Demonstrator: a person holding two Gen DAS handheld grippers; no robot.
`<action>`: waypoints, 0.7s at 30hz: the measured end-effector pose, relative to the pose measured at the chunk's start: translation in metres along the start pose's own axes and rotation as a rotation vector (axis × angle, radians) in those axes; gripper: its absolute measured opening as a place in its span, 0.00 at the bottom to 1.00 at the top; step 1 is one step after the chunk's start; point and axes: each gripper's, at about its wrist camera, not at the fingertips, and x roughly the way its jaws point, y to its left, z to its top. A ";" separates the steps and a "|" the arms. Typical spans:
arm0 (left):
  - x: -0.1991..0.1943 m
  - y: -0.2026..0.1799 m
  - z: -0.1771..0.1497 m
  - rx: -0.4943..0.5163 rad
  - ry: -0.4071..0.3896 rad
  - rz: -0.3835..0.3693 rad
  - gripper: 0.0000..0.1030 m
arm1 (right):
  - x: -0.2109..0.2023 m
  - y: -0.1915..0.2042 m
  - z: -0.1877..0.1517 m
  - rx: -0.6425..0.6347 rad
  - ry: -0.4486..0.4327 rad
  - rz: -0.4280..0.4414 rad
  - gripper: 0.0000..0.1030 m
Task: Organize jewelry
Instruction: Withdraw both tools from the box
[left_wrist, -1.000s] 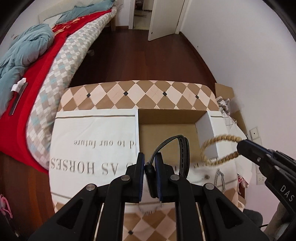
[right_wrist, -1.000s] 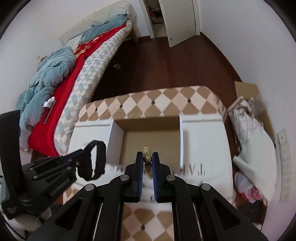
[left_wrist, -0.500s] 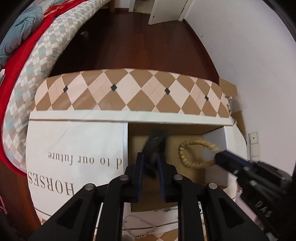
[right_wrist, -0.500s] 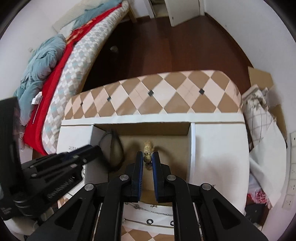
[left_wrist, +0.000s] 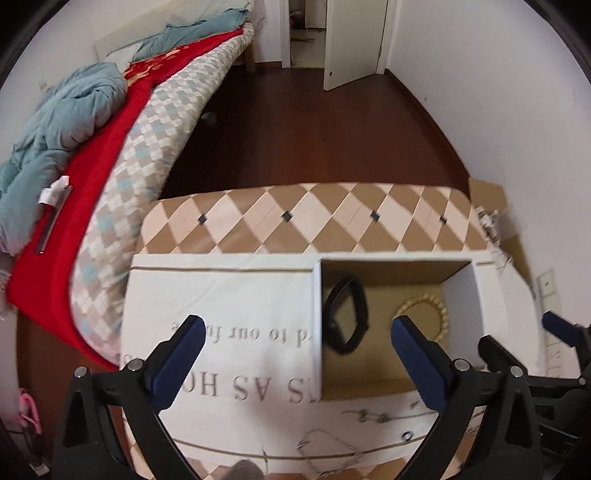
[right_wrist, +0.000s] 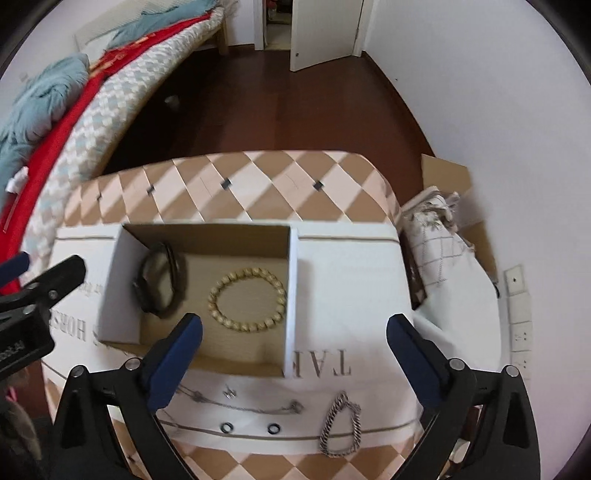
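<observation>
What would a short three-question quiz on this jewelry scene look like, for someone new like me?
1. True or false: the left hand-held gripper and the right hand-held gripper both hold a piece of jewelry.
2. Which two pieces lie inside the cardboard box?
A. black band and beaded bracelet
B. silver chain bracelet and two black rings
C. thin necklace and beaded bracelet
3. Fill in: the silver chain bracelet lies ____ the box, on the white cloth.

Key: 1 false, both are open and hold nothing; 2 A; 3 outside.
</observation>
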 end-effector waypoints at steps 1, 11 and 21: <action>0.000 0.000 -0.003 0.004 0.001 0.011 0.99 | 0.001 -0.001 -0.004 0.004 0.003 -0.007 0.99; -0.007 -0.001 -0.031 0.020 0.007 0.065 0.99 | -0.009 -0.002 -0.021 0.015 -0.020 -0.031 1.00; -0.054 0.002 -0.049 0.014 -0.078 0.096 0.99 | -0.054 -0.002 -0.036 0.014 -0.082 -0.022 1.00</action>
